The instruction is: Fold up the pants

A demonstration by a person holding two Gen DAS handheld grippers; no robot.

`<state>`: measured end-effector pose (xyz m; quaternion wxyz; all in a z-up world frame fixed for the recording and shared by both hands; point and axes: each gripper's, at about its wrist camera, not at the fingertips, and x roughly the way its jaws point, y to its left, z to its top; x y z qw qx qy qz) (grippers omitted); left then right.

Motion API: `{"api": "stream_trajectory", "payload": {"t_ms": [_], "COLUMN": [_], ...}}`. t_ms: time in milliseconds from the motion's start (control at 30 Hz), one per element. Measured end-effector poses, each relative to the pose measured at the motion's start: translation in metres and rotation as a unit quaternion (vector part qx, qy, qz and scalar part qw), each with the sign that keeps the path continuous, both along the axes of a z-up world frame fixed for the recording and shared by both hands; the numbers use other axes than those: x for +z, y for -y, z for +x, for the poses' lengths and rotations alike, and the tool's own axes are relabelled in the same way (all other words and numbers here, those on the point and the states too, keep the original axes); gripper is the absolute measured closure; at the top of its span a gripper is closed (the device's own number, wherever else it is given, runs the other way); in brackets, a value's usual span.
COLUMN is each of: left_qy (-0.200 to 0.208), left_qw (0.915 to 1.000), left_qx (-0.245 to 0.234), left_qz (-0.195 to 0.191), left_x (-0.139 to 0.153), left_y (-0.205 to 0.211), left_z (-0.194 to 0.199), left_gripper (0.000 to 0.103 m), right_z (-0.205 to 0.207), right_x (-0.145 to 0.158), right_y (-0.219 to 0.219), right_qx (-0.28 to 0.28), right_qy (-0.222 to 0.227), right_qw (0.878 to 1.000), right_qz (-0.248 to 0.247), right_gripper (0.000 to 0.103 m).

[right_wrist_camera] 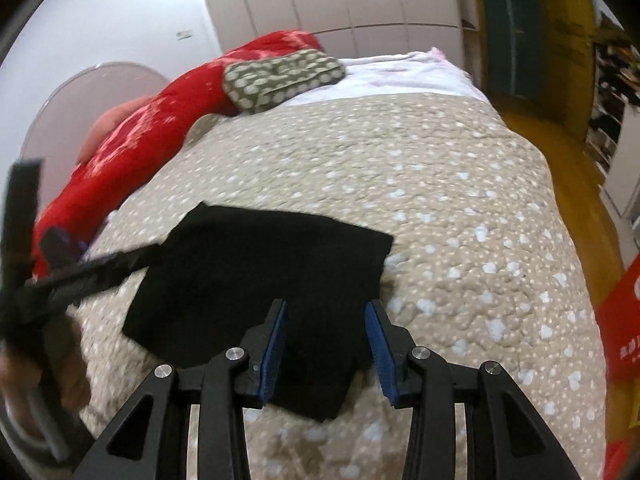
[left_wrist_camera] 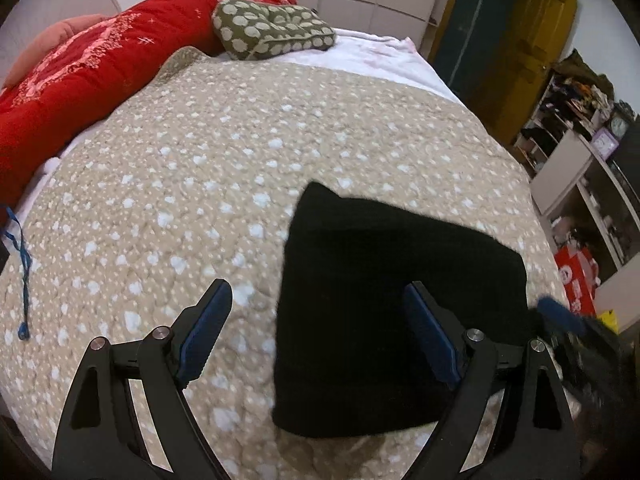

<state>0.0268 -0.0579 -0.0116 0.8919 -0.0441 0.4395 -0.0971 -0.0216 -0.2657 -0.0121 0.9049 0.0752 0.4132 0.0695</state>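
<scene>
The black pants (left_wrist_camera: pixel 384 304) lie folded into a compact block on the beige spotted quilt (left_wrist_camera: pixel 200 168). My left gripper (left_wrist_camera: pixel 316 292) is open and empty above the quilt, its right finger over the pants' left part. In the right wrist view the pants (right_wrist_camera: pixel 256 264) lie just ahead of my right gripper (right_wrist_camera: pixel 326 308), which is open and empty, its fingers over the pants' near edge. The left gripper (right_wrist_camera: pixel 68 272) shows blurred at the left there. The right gripper's blue pad (left_wrist_camera: pixel 560 312) shows blurred at the right of the left wrist view.
A red blanket (left_wrist_camera: pixel 80 76) and a green spotted pillow (left_wrist_camera: pixel 272 28) lie at the head of the bed. A blue ribbon (left_wrist_camera: pixel 24 272) lies at the quilt's left edge. Shelves (left_wrist_camera: pixel 580 152) and a red box (left_wrist_camera: pixel 576 276) stand right of the bed.
</scene>
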Motion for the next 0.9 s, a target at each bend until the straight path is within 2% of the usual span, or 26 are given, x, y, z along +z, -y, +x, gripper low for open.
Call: {"api": "stream_trajectory", "payload": {"t_ms": [67, 133, 233, 367, 500, 567, 667, 767, 833, 900], "left_qy": [-0.016, -0.033, -0.037, -0.032, -0.031, -0.031, -0.031, -0.031, -0.029, -0.032], "left_qw": [0.9997, 0.9991, 0.9992, 0.9992, 0.9991, 0.9991, 0.9991, 0.9990, 0.9990, 0.9989], "left_qx": [0.005, 0.007, 0.014, 0.012, 0.013, 0.013, 0.015, 0.013, 0.014, 0.016], "left_qz": [0.017, 0.025, 0.010, 0.019, 0.024, 0.024, 0.025, 0.029, 0.032, 0.029], "left_x": [-0.012, -0.023, -0.030, -0.028, -0.027, -0.027, -0.027, -0.028, -0.028, -0.028], "left_y": [0.005, 0.008, 0.006, 0.009, 0.011, 0.011, 0.010, 0.012, 0.013, 0.012], "left_z": [0.002, 0.006, 0.008, 0.008, 0.008, 0.009, 0.009, 0.006, 0.006, 0.007], "left_gripper": [0.015, 0.015, 0.015, 0.015, 0.015, 0.015, 0.015, 0.015, 0.015, 0.015], "right_z": [0.011, 0.025, 0.034, 0.022, 0.000, -0.011, -0.020, -0.017, -0.022, -0.024], "right_x": [-0.005, -0.016, -0.024, -0.009, 0.011, 0.014, 0.005, -0.027, -0.026, -0.019], "right_y": [0.000, -0.003, -0.004, 0.004, -0.002, -0.009, -0.020, -0.030, -0.033, -0.033], "right_qx": [0.005, 0.007, 0.001, 0.004, 0.018, 0.039, 0.070, 0.077, 0.077, 0.082], "right_qy": [-0.005, -0.015, -0.021, -0.014, 0.007, 0.008, -0.004, -0.050, -0.037, -0.042], "right_qw": [1.000, 1.000, 1.000, 1.000, 1.000, 0.999, 0.997, 0.996, 0.996, 0.996], "right_qz": [-0.002, 0.001, -0.010, 0.024, -0.008, -0.008, 0.016, 0.000, -0.007, -0.003], "right_gripper": [0.073, 0.073, 0.073, 0.073, 0.073, 0.073, 0.073, 0.073, 0.073, 0.073]}}
